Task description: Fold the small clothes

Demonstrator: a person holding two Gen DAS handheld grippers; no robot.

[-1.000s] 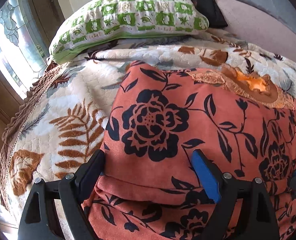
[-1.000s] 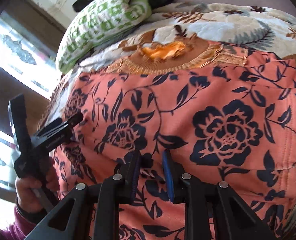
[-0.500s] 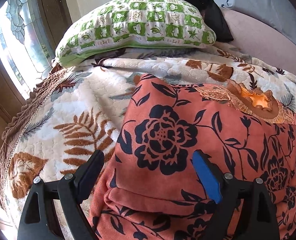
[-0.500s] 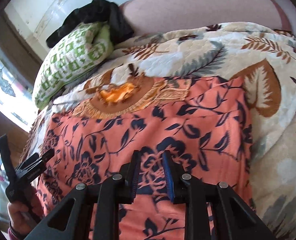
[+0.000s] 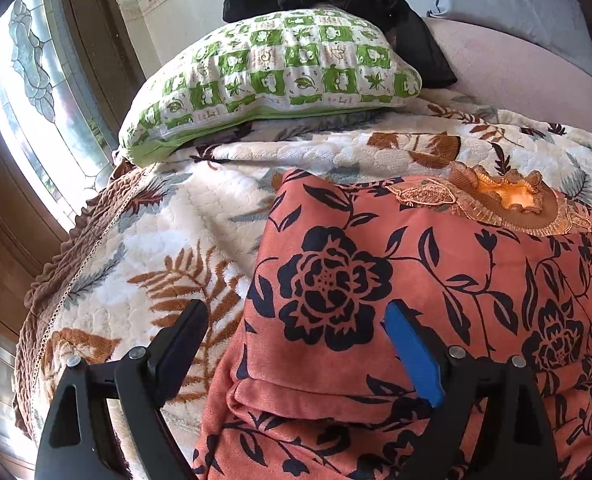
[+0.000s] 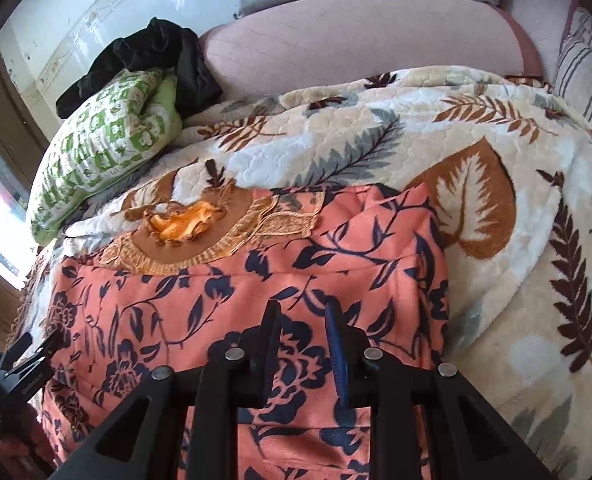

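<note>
On a leaf-print blanket (image 5: 168,240) near the green pillow (image 5: 272,80), the coral floral garment (image 5: 415,280) looks partly folded, sides tucked in, lengthwise fold left; left gripper (image 5: 296,332) jaws wide apart, right gripper (image 6: 301,332) jaws narrow, gripping nothing I can see.

Your left black two-finger tongs (image 5: 296,328) point steeply down at twelve o'clock, jaws spread wide, nothing pinched. Your right black two-finger tongs (image 6: 301,324) angle downward too, jaws narrowly parted; whether they pinch anything is unclear.
</note>
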